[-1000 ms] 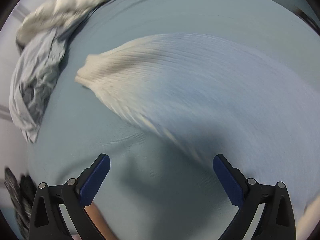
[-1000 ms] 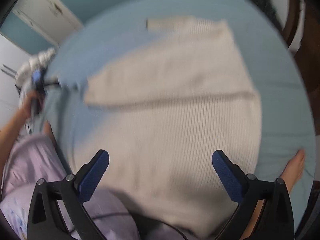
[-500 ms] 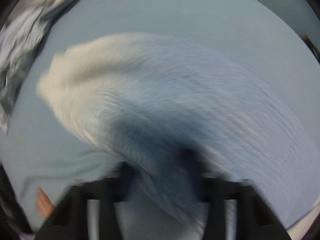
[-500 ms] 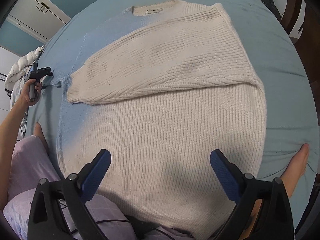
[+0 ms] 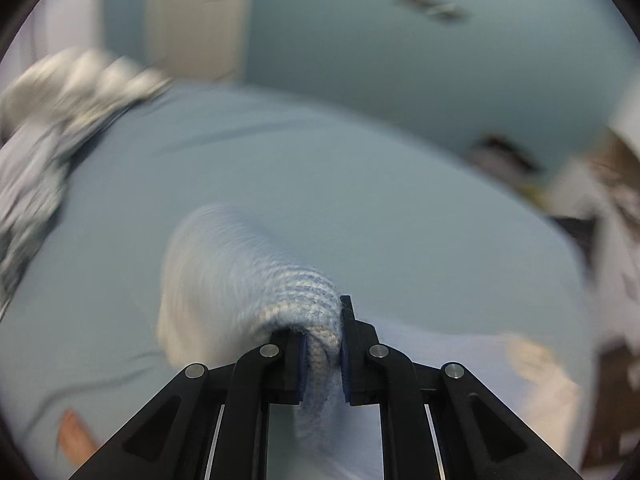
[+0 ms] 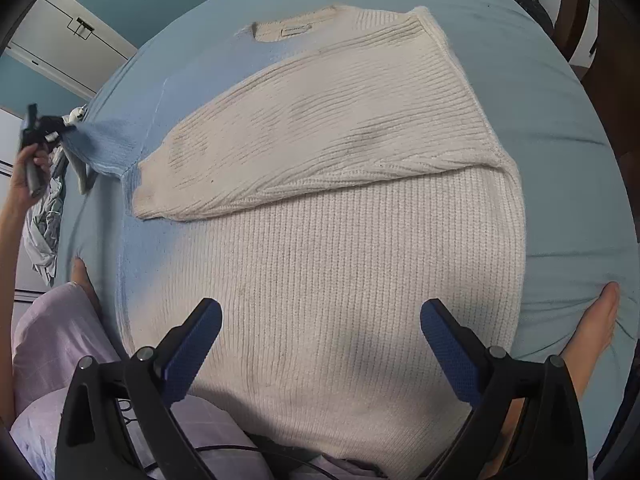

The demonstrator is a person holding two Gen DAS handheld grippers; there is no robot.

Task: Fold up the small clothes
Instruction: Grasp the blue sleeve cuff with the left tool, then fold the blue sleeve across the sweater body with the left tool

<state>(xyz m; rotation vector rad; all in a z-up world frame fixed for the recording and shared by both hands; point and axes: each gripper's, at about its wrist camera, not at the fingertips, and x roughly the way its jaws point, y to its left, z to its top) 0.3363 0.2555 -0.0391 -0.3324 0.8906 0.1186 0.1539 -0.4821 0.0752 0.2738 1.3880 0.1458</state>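
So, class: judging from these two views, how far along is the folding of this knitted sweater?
Done: one sleeve already lies folded across the sweater on the bed. In hand: the left gripper is shut on the other sleeve, lifting it; the right gripper hovers open. Left: laying that sleeve across and folding the body.

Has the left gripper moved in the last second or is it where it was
Yes. The left gripper was open above the bed; now it is shut on the left sleeve and lifted, toward the clothes pile in the right wrist view.
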